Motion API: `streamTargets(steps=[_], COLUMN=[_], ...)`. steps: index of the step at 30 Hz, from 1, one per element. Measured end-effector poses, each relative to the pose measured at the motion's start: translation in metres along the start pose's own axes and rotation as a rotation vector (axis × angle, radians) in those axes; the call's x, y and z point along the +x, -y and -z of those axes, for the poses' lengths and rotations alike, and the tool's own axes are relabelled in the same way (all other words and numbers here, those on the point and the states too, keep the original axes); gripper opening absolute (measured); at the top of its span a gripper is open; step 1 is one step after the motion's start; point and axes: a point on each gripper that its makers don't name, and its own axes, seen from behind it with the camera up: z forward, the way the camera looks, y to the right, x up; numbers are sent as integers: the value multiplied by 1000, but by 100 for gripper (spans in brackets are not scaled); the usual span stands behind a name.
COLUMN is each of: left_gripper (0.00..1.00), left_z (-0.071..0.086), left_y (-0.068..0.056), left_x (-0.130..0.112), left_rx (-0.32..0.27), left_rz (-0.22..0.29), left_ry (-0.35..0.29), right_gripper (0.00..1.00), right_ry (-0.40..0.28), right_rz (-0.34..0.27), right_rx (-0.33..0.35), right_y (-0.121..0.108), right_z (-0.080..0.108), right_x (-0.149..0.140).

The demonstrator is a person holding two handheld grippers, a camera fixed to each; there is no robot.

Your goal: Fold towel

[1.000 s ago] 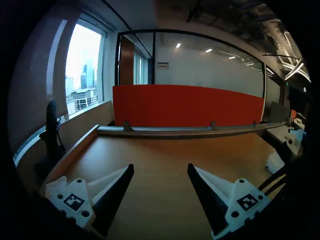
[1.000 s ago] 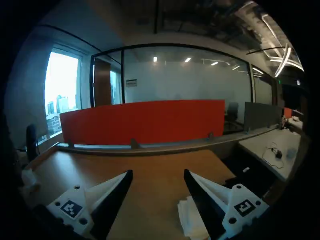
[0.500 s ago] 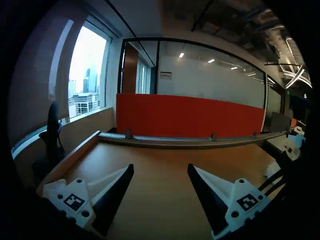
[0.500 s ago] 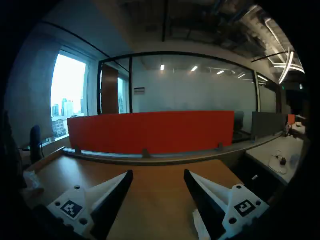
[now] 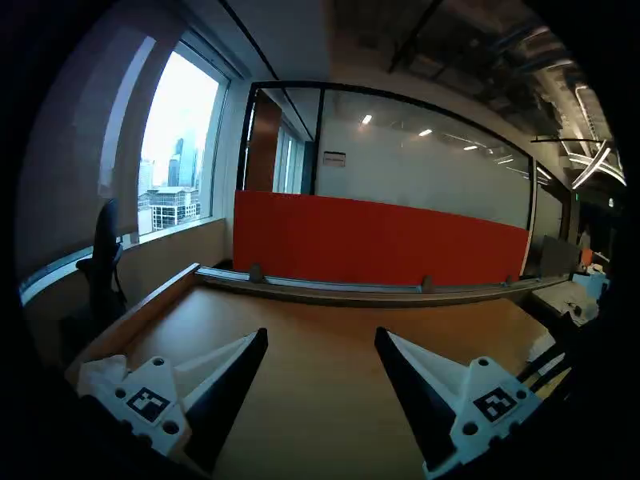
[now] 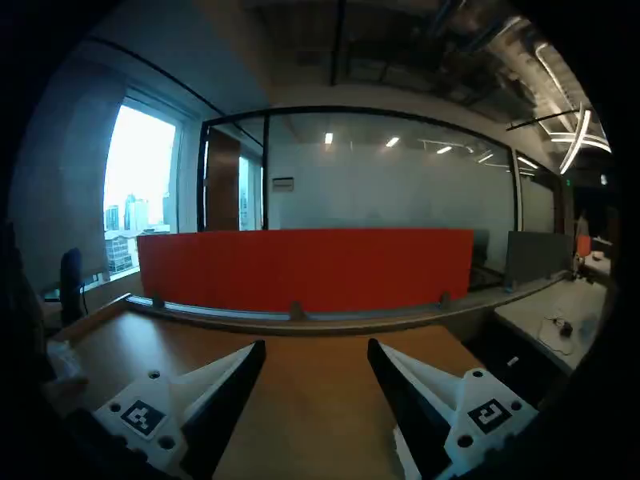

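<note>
Left tongs: wide open, empty, over the wooden desk | Right tongs: wide open, empty | Towel: white edge at 5 o'clock in right gripper view, beside the finger | Progress: nothing gripped; too little towel visible to judge the fold.

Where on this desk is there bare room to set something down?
The wooden desk is bare from the open left gripper and right gripper forward to the red divider. The crowding is near the edges: a sliver of white towel lies by the right gripper's finger, and a white cloth sits low left in the left gripper view.
</note>
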Motion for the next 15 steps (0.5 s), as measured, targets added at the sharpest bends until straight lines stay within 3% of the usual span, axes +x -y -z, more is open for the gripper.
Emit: streamTargets(steps=[15], left_gripper=[100], left_z=[-4], left_y=[-3], left_x=[12], left_rx=[-5], left_rz=[-12], left_ry=[-72], right_gripper=[99], right_ry=[27], right_rz=[12], right_rx=[-6], right_y=[17], right_z=[-1], right_x=[9])
